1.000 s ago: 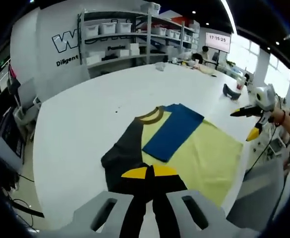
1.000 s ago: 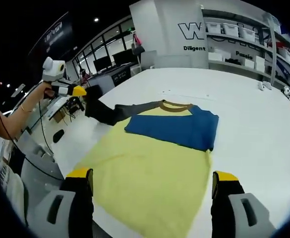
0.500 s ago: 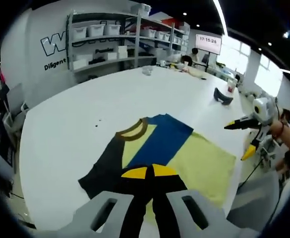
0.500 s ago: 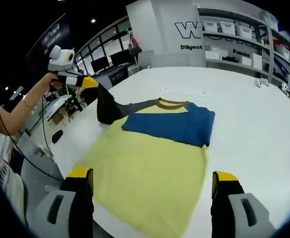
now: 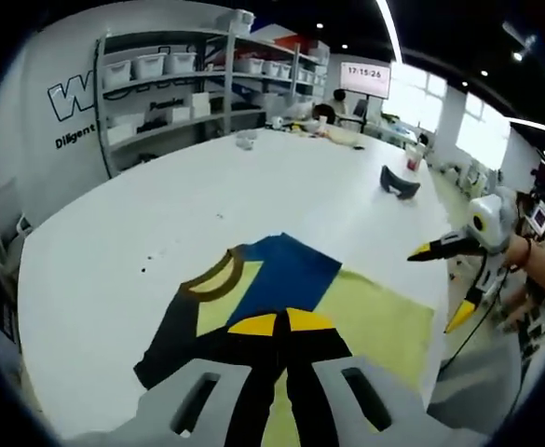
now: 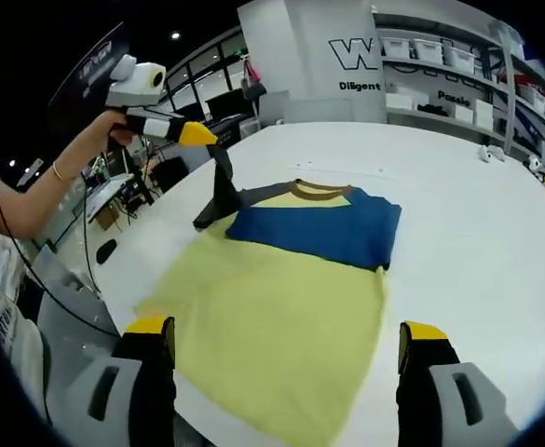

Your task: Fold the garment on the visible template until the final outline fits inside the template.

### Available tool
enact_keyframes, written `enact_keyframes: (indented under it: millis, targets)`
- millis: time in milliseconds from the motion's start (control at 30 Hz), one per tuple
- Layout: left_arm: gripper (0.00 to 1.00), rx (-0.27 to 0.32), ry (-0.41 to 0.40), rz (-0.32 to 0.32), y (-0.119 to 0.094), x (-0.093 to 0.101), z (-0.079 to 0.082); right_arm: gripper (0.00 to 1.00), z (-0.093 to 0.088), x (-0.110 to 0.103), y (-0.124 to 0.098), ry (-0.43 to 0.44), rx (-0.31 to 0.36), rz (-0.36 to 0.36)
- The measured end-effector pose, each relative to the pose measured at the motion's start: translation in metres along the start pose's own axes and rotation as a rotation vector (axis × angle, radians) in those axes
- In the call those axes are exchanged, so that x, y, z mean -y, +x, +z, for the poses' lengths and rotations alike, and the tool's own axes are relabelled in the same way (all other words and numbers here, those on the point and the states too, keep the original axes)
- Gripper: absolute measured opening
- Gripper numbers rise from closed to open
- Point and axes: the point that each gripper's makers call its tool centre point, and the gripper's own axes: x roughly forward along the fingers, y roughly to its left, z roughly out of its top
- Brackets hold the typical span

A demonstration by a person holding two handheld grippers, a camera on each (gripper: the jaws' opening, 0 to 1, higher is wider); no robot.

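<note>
Left gripper view: sleeve (image 5: 174, 331) end behind left gripper (image 5: 278, 324).

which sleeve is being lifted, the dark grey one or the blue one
The dark grey sleeve: the left gripper pinches its end and holds it up off the table, while the blue sleeve lies folded flat across the yellow shirt.

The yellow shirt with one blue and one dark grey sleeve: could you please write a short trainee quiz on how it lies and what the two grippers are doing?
1. True or false: the blue sleeve lies folded across the chest of the yellow shirt.
2. What does the left gripper hold up off the table? A: the brown collar. B: the dark grey sleeve. C: the bottom hem.
3. Fill in: the jaws of the right gripper stand ___, with nothing between them.

Key: 1 true; 2 B; 3 open.
</note>
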Motion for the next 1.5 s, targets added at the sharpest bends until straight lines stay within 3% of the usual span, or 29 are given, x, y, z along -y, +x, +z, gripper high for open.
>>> enact_keyframes:
  millis: [300,667,1067,1500]
  targets:
    - [0.00,-0.012,0.020,-0.026,0.036,0.016,0.014,0.99,-0.001,0.009,-0.003,-0.004,0.001,-0.016]
    - [0.00,0.014,-0.008,-0.066,0.070,0.035,0.040,0.99,-0.008,0.013,-0.005,0.001,-0.005,-0.019]
    - [0.00,-0.077,-0.041,-0.082,0.125,0.040,0.015,0.99,-0.019,0.021,-0.006,0.018,-0.019,-0.025]
    - [0.00,-0.090,-0.113,-0.127,0.173,0.049,0.002,0.99,-0.017,0.029,0.000,0.025,-0.013,-0.036]
